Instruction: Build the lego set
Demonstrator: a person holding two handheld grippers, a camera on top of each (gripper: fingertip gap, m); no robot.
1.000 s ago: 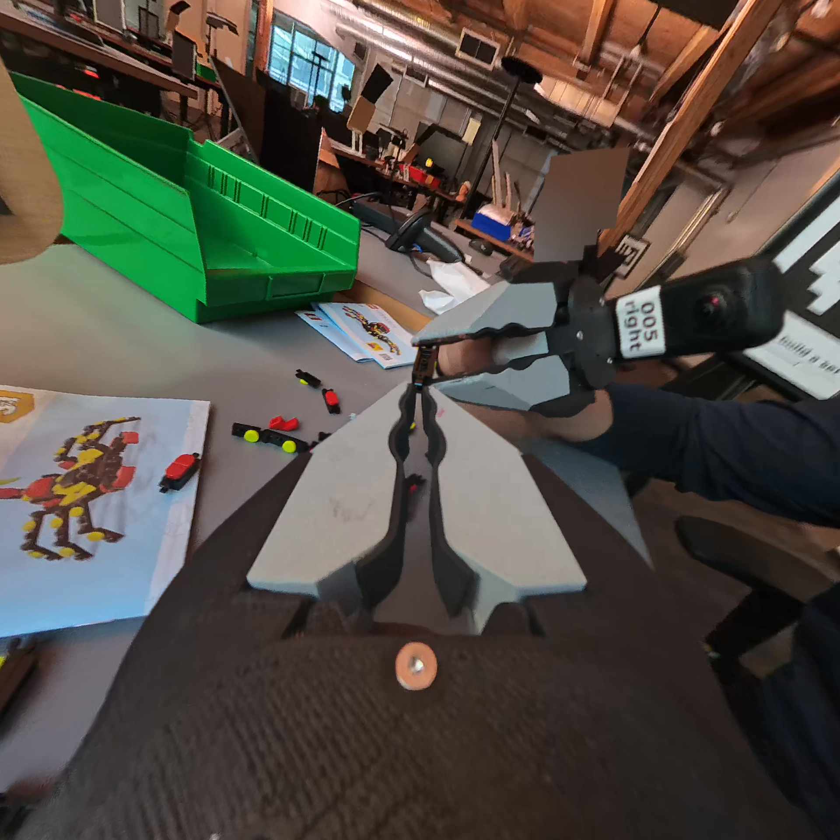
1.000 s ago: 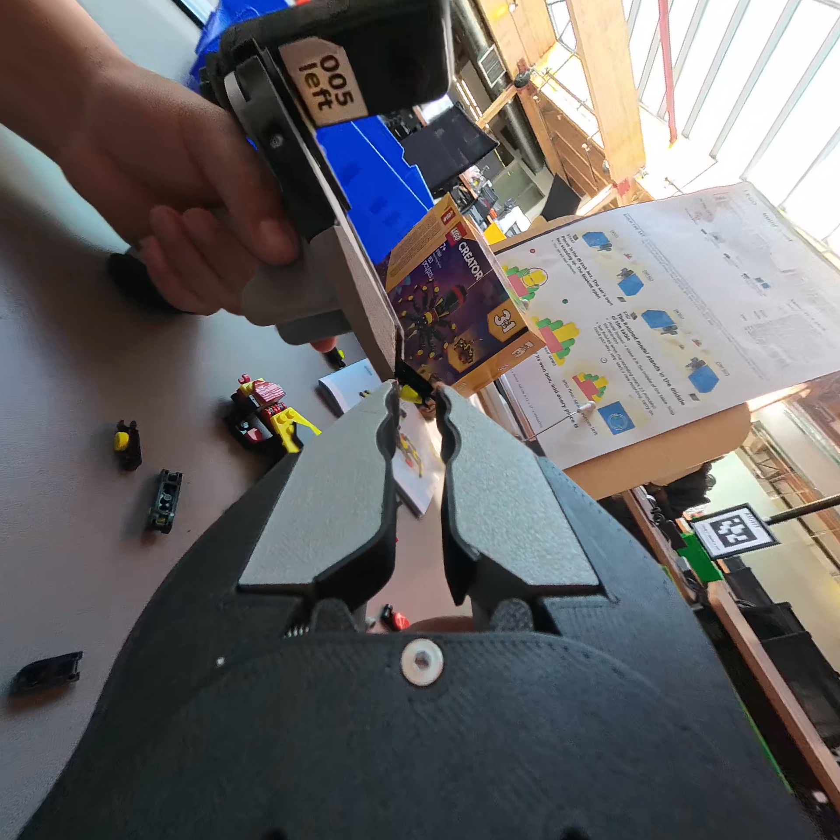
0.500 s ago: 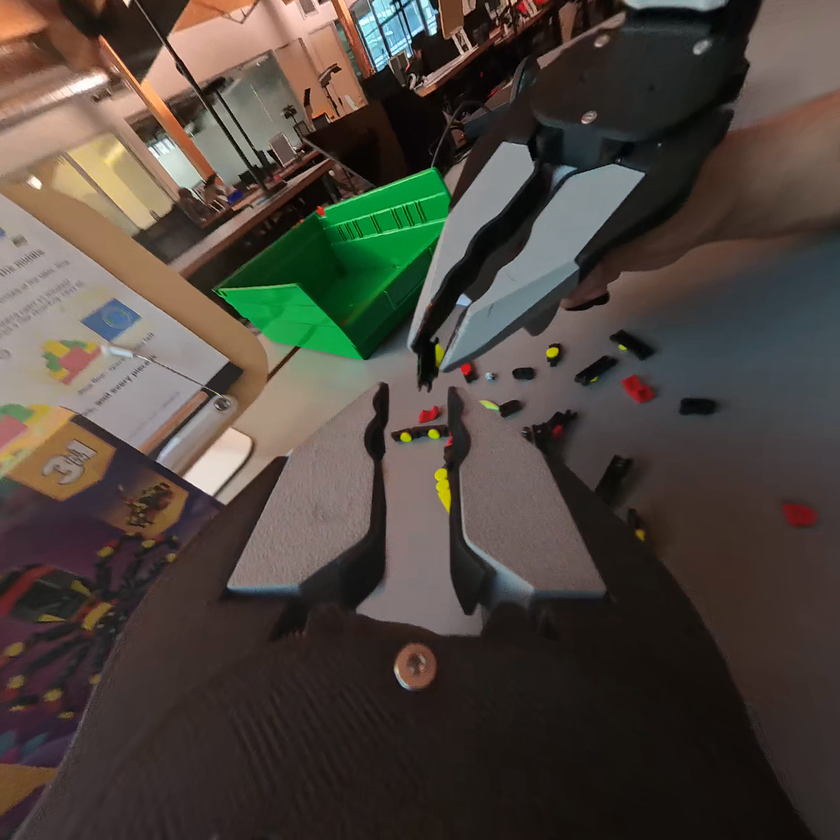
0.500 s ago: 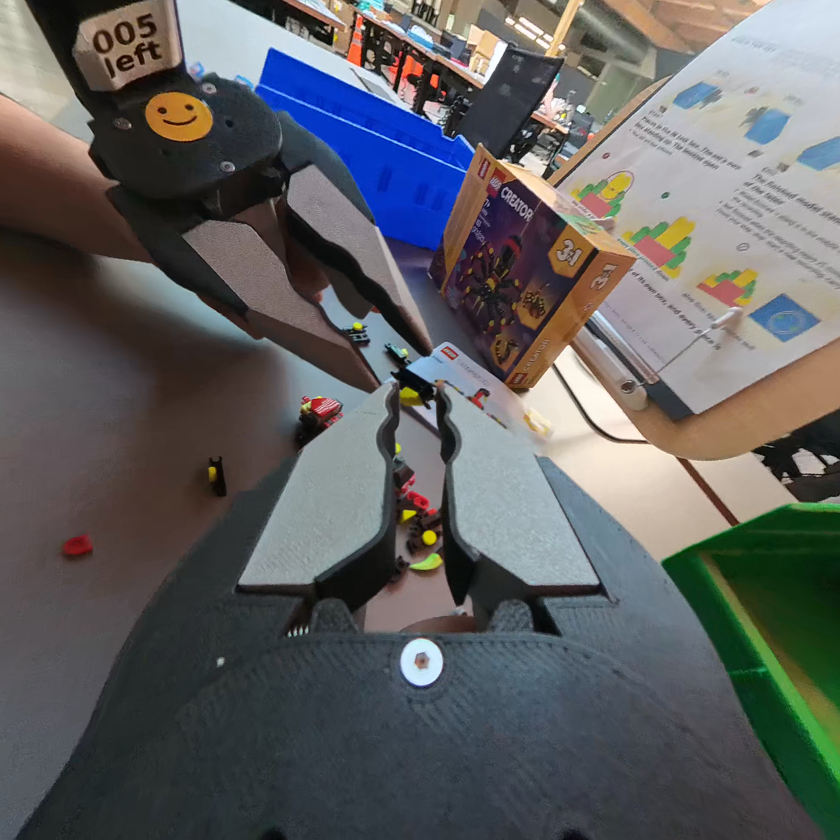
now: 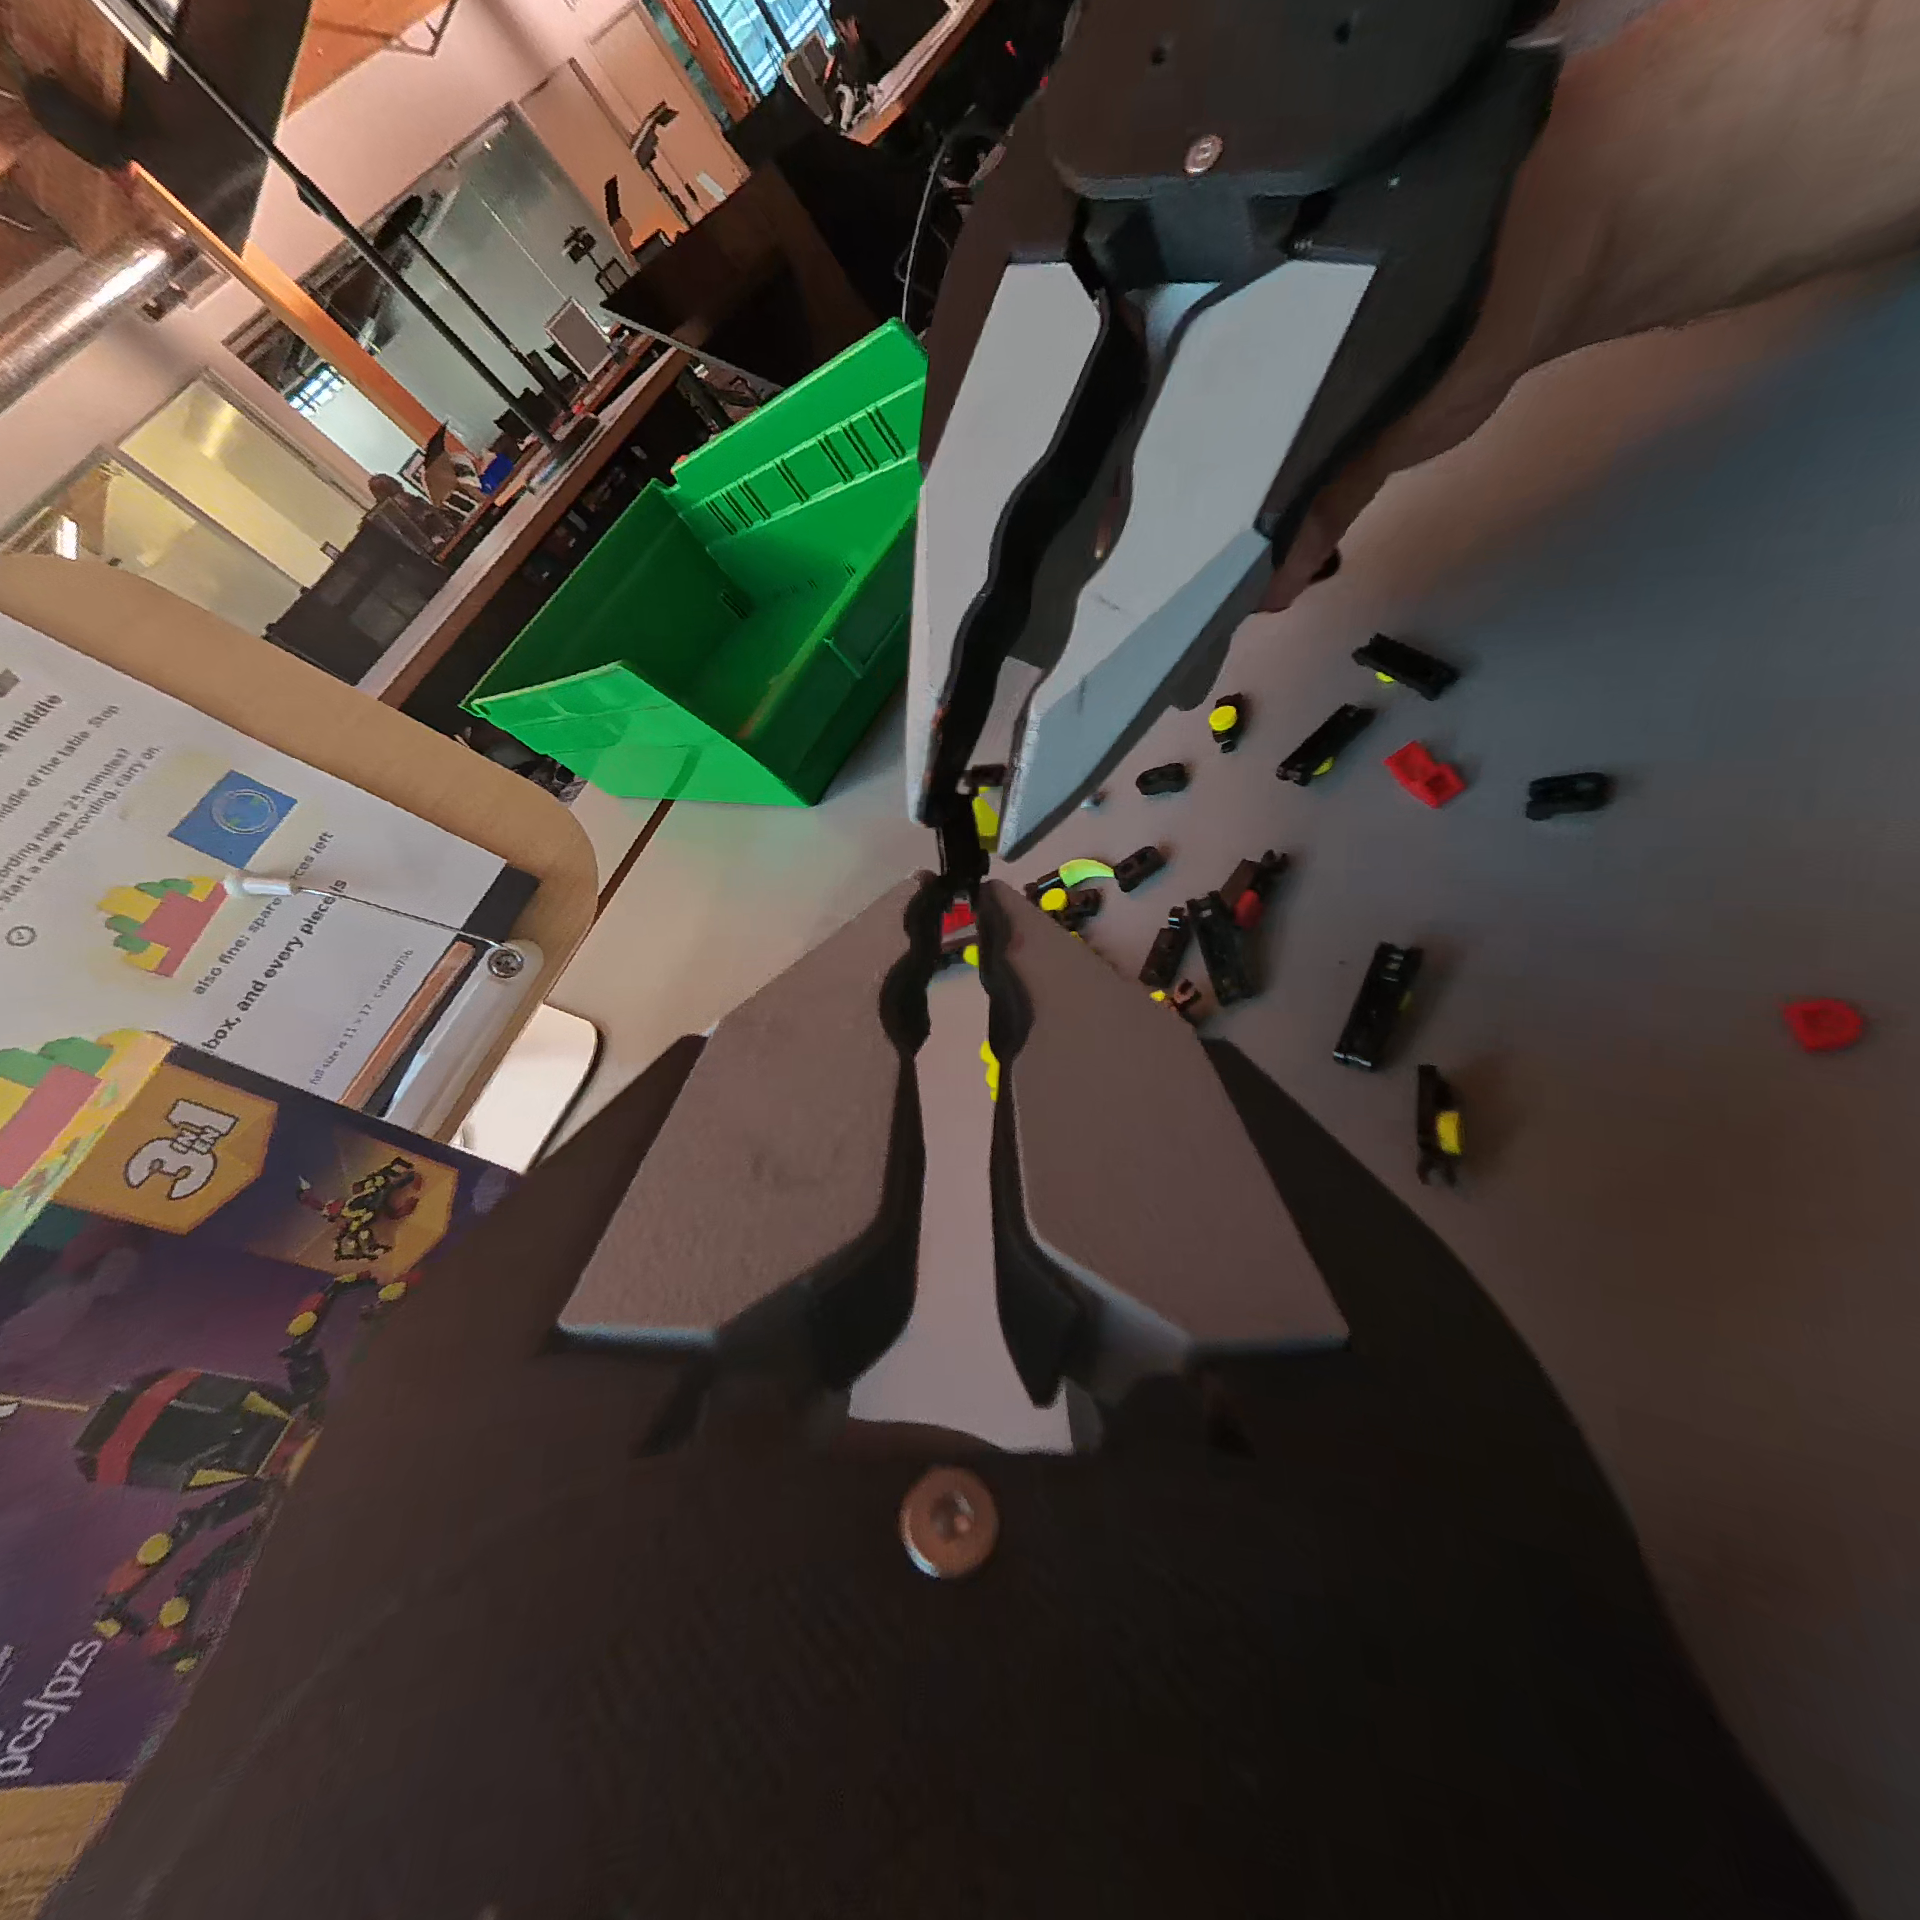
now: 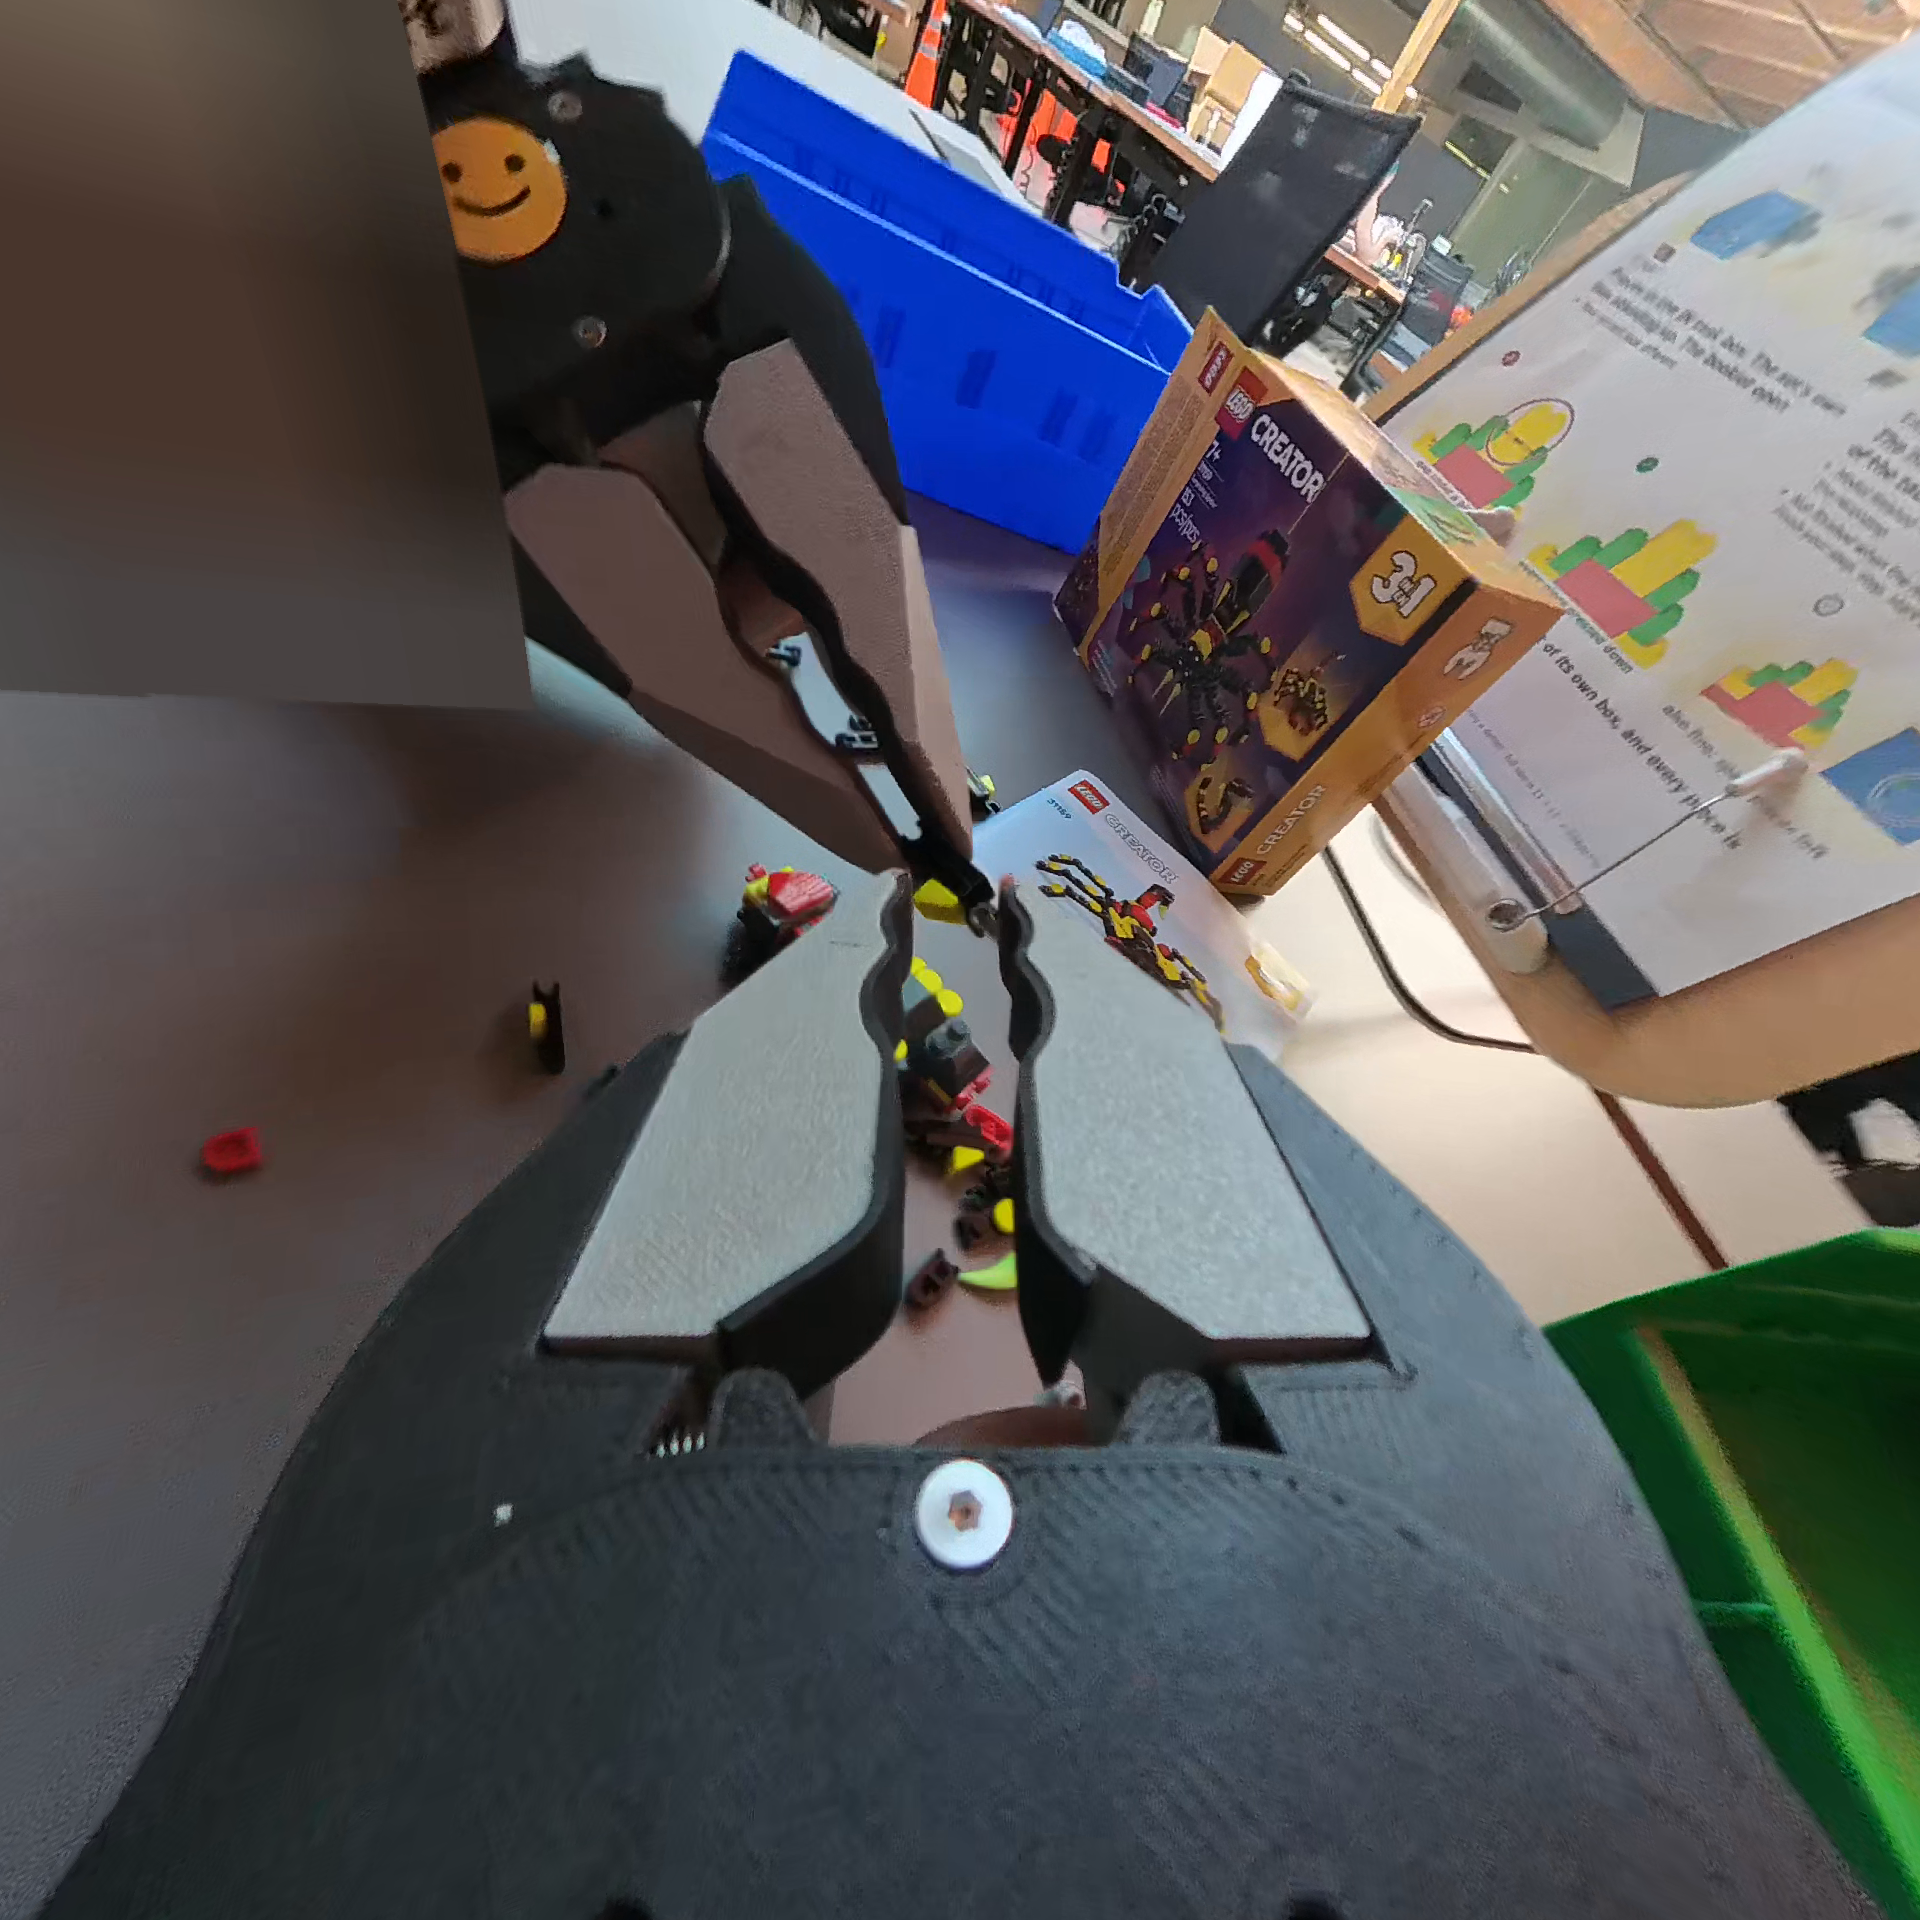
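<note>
My right gripper (image 6: 951, 904) is shut on a small black and yellow brick piece (image 6: 940, 899) and holds it above the grey table (image 6: 312, 935). My left gripper (image 5: 956, 894) meets it tip to tip. Its pads close on the thin black lower end of the same piece (image 5: 961, 847). In the left wrist view the right gripper (image 5: 971, 821) comes down from above, with a yellow part showing between its tips. In the right wrist view the left gripper (image 6: 940, 857) reaches in from the upper left.
Several loose black, red and yellow bricks (image 5: 1371, 997) lie below the grippers, with a small red-topped build (image 6: 784, 899) nearby. A green bin (image 5: 727, 623), a blue bin (image 6: 987, 343), the set's box (image 6: 1299, 603), a booklet (image 6: 1122, 894) and a clipboard (image 6: 1714, 623) stand around. The grippers are tip to tip, or close to it. Left tips and right tips are each some 30 cm from the clipboard (image 6: 1714, 623). It turns up in the left wrist view (image 5: 67, 1011) as well.
My left gripper opened half a second ago and has come together again on the black end of the piece. The right gripper kept its hold. Both grippers tilted down towards the table.
</note>
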